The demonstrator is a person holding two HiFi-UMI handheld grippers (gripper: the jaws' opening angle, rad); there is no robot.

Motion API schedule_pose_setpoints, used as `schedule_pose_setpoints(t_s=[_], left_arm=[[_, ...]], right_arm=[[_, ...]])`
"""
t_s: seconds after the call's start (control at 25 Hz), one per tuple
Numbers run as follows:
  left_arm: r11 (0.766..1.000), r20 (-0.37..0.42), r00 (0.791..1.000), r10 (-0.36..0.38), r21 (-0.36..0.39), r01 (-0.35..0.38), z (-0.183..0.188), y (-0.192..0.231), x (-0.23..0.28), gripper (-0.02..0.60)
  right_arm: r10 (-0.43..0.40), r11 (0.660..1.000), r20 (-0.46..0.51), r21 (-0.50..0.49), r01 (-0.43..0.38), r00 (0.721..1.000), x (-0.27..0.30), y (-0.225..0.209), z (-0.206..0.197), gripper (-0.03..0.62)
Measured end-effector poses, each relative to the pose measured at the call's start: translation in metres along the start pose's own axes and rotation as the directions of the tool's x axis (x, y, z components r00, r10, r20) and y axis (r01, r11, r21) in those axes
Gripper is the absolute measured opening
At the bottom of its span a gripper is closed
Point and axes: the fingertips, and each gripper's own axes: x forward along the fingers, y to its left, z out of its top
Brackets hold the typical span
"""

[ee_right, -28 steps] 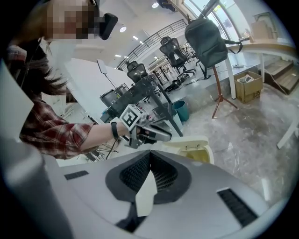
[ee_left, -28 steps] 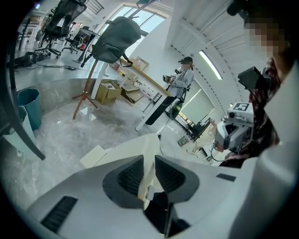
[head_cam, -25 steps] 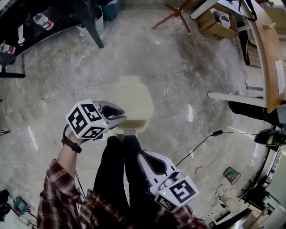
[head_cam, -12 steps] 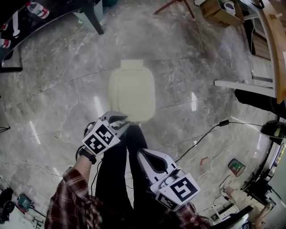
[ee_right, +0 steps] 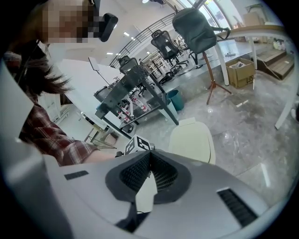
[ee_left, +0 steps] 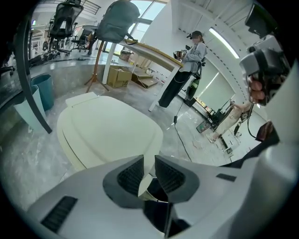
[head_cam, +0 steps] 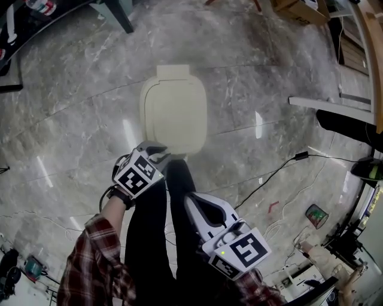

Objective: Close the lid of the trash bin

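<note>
The cream trash bin (head_cam: 173, 113) stands on the floor ahead of my feet, and its lid (ee_left: 107, 133) lies flat and closed on it. My left gripper (head_cam: 160, 153) hovers just short of the bin's near edge, its jaws a narrow gap apart with nothing gripped; the bin's front lip shows through the gap. My right gripper (head_cam: 192, 203) hangs lower, by my right leg, shut and empty. In the right gripper view the bin (ee_right: 192, 140) sits beyond the jaws and the left gripper's marker cube (ee_right: 138, 144) shows to its left.
The marble floor (head_cam: 78, 131) surrounds the bin. A black cable (head_cam: 281, 170) runs across the floor at the right. A dark table leg (head_cam: 119, 15) stands at the upper left, a white bench rail (head_cam: 323, 106) at the right. A person (ee_left: 184, 70) stands far off.
My left gripper has drawn back from the lid's near left edge toward my body. The right gripper has hardly moved. The view has shifted so the bin sits higher in it.
</note>
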Motion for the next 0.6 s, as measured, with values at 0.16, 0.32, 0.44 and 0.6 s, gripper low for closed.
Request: schedule_pose_setpoints(t_s=[0.16, 0.32, 0.44, 0.6], left_arm=[[1.000, -0.026, 1.000, -0.007, -0.001, 0.007, -0.007, 0.003, 0.009, 0.081], [1.000, -0.045, 0.999, -0.012, -0.005, 0.012, -0.012, 0.007, 0.017, 0.081], [1.000, -0.052, 0.999, -0.014, 0.007, 0.014, -0.012, 0.008, 0.019, 0.080], [1.000, -0.065, 0.998, -0.003, 0.021, 0.004, -0.012, 0.011, 0.021, 0.062]], right_arm=[[-0.004, 1.000, 0.005, 0.011, 0.004, 1.000, 0.004, -0.002, -0.002, 0.013], [-0.011, 1.000, 0.003, 0.024, 0.011, 1.000, 0.007, -0.004, -0.004, 0.012], [-0.009, 0.999, 0.003, 0.036, 0.008, 1.000, 0.009, -0.005, -0.005, 0.013], [-0.005, 0.999, 0.020, 0.048, 0.004, 1.000, 0.013, -0.005, -0.002, 0.013]])
